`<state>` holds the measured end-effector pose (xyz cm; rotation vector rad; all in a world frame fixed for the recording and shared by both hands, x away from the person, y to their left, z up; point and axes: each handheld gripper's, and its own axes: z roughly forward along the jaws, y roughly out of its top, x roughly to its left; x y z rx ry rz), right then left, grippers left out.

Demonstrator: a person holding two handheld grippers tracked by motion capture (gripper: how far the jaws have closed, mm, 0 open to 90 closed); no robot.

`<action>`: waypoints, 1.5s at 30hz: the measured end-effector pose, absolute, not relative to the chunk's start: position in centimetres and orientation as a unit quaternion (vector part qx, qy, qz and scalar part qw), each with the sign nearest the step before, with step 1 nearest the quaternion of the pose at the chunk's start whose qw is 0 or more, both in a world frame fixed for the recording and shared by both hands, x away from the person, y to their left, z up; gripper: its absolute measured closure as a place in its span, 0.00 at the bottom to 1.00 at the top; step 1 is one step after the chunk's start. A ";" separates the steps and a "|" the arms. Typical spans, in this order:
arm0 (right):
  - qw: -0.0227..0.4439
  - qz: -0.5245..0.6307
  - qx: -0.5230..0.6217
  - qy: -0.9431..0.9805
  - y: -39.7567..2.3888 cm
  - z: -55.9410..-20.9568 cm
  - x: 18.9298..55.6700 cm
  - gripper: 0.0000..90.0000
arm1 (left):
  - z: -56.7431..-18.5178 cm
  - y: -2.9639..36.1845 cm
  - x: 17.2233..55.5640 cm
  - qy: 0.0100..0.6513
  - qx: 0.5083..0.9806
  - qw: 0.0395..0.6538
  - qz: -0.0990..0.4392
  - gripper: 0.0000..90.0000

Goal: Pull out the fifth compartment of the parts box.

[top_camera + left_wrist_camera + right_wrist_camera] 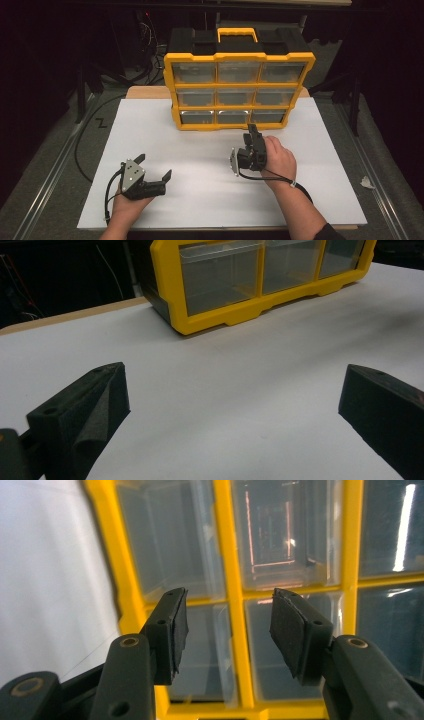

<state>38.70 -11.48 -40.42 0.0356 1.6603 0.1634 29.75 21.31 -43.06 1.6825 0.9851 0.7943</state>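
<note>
The yellow drawer cabinet (239, 85) stands upright at the far edge of the white board (200, 170), its nine clear drawers facing the person. The right gripper (251, 131) hovers just in front of the cabinet's bottom row, near the middle drawer (233, 116); its jaws stand partly apart with nothing between them, a yellow divider (231, 580) showing through the gap. The left gripper (154, 167) rests well in front of the cabinet, toward its left, jaws spread wide and empty. Bare board lies open between that gripper and the cabinet's base.
</note>
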 end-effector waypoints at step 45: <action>0.702 0.068 0.022 0.708 -8.3 -34.3 45.3 0.73 | -43.2 21.1 30.1 0.395 0.694 0.504 0.330 0.00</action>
